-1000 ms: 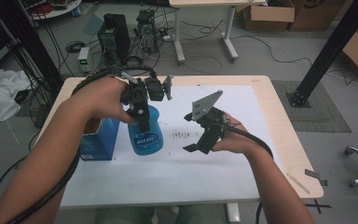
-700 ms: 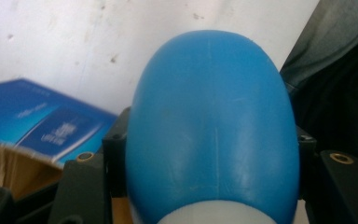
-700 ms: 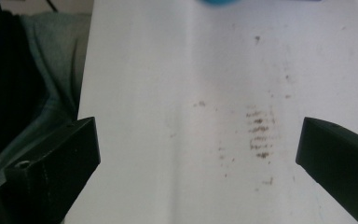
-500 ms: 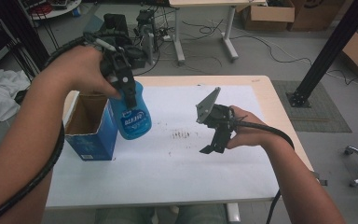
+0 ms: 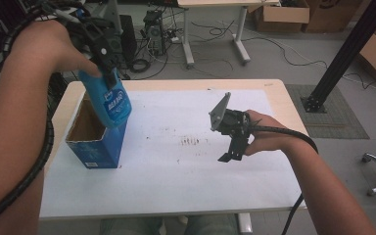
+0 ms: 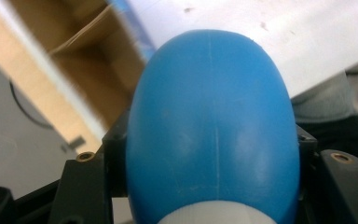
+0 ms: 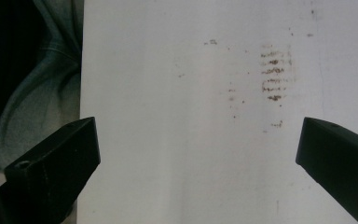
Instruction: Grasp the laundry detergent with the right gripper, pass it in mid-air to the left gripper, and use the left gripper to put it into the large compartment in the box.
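A blue plastic bottle [image 5: 110, 104] with white lettering hangs in the air above the open blue cardboard box [image 5: 95, 142] at the table's left. My left gripper [image 5: 108, 68] is shut on the bottle's upper part; in the left gripper view the bottle's rounded blue body [image 6: 212, 121] sits between the black jaws, with the box's brown inside beyond it. My right gripper [image 5: 232, 152] hovers over the white table top [image 5: 176, 171] at centre right, pointing down. Its black jaws stand wide apart with nothing between them, and in the right gripper view my right gripper [image 7: 196, 154] looks onto bare white surface.
Brown smudges [image 5: 192, 141] mark the table's middle, also seen as streaks [image 7: 272, 70] in the right gripper view. Beyond the table stand desks, computer gear, cables and cardboard boxes [image 5: 279, 14]. A black post [image 5: 345, 54] rises at the right.
My left gripper has lifted the blue bottle up and to the left, from beside the box to above its open top. The right gripper has stayed about where it was.
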The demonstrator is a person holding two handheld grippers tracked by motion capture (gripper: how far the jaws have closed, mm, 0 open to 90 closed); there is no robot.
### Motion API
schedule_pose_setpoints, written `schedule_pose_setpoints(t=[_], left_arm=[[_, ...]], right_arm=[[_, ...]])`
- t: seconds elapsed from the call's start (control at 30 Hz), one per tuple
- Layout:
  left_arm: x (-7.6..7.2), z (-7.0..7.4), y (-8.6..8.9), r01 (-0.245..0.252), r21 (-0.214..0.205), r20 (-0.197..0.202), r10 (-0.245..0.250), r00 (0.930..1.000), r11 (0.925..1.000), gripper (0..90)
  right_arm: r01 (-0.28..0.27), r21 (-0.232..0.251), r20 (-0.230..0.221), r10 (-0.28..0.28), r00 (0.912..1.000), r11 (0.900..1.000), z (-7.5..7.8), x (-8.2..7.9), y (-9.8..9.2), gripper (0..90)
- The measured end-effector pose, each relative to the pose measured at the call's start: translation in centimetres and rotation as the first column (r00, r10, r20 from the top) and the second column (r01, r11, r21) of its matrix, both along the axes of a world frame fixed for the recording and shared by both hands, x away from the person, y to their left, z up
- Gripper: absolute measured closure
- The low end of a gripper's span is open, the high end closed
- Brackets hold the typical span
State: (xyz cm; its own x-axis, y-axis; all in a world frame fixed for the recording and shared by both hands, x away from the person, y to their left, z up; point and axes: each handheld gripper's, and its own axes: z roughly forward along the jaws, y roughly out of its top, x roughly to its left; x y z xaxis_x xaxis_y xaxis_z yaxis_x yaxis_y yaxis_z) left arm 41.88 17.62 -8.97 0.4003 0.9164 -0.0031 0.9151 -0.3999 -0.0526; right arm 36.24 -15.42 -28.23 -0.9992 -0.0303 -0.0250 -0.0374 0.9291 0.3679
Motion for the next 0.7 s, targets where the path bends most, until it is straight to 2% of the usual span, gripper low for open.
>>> schedule_pose_setpoints(t=[0.07,0.17,0.3,0.4,0.5,0.57,0.7], left_arm=[[0.1,0.2,1.0,-0.066,0.012,0.003,0.066,0.9978,0.9978,39.1],[0.3,0.4,2.3,-0.135,0.026,0.005,0.135,0.9908,0.9905,39.2],[0.4,0.3,3.8,-0.219,0.027,0.011,0.218,0.9758,0.9754,39.1],[0.6,-0.1,4.6,-0.253,0.030,0.012,0.252,0.9676,0.9671,39.2],[0.9,-0.7,5.1,-0.257,0.039,0.008,0.257,0.9664,0.9656,39.1],[1.0,-1.2,5.3,-0.277,0.041,0.010,0.277,0.9608,0.9599,39.1],[1.4,-2.1,5.6,-0.293,0.052,0.011,0.293,0.9562,0.9548,39.1]], right_arm=[[0.001,-0.011,-0.005,-0.001,1.0000,0.9999,-0.1,-0.1,-0.2,0.0],[0.002,-0.028,-0.009,-0.002,1.0000,0.9996,-0.2,-0.2,-0.4,0.0],[0.003,-0.047,-0.021,-0.004,0.9998,0.9989,-0.6,-0.2,-0.6,0.0],[0.002,-0.059,-0.029,-0.003,0.9996,0.9982,-0.8,-0.1,-0.6,0.0],[0.001,-0.066,-0.039,-0.003,0.9992,0.9978,-0.9,-0.1,-0.6,0.0],[-0.001,-0.078,-0.045,-0.002,0.9990,0.9970,-1.1,-0.1,-0.6,0.0],[-0.004,-0.088,-0.054,-0.001,0.9985,0.9961,-1.4,-0.1,-0.5,0.0]])
